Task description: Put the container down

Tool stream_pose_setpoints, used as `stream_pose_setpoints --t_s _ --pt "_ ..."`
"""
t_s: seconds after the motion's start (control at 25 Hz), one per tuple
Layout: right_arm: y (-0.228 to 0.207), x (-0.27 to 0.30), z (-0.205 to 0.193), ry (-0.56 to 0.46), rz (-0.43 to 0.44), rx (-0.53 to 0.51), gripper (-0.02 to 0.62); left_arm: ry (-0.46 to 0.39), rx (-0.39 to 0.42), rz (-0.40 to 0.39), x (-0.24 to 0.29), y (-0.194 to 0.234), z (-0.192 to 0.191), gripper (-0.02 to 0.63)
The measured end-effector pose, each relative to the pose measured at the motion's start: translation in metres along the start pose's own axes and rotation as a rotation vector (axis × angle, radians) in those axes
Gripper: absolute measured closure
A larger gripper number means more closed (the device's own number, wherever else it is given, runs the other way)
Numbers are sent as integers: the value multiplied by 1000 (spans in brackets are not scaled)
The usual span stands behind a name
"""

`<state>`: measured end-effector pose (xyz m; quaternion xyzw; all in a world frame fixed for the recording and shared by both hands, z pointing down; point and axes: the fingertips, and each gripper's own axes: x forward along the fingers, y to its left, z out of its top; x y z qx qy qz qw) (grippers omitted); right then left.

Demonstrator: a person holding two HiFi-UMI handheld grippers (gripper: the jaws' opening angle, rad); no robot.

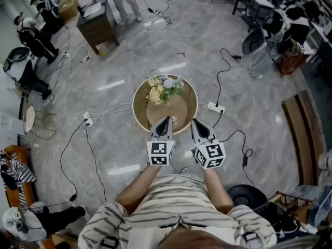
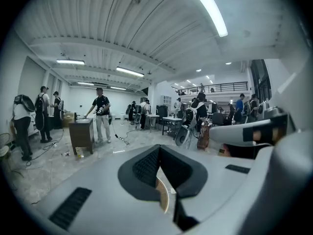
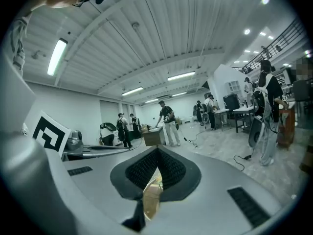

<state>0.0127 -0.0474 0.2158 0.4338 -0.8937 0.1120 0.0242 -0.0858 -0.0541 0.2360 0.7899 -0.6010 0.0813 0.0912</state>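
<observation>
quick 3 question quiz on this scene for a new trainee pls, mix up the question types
1. True or false: the left claw and the right claw are both shut on the near rim of the container.
2. What lies in the container? A) flowers B) bottles C) folded towels
3. Fill in: in the head view, the wooden cabinet stands on the floor at the upper ____ of the picture.

Key: 1 true; 2 A; 3 left
</observation>
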Motion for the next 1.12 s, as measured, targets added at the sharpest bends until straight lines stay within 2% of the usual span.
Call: stream_pose_setpoints --t_s 0.36,0.56,0.72,1.12 --pt "7 16 17 -40 -3 -25 589 -55 33 -4 -13 15 27 609" --pt "9 14 29 -56 2 -43 589 -78 12 -39 -13 11 36 609" --pt "11 20 42 -82 7 -66 589 -117 27 -50 -14 12 52 609" --pt "9 28 47 -98 7 -97 589 -150 37 -74 -9 11 60 609"
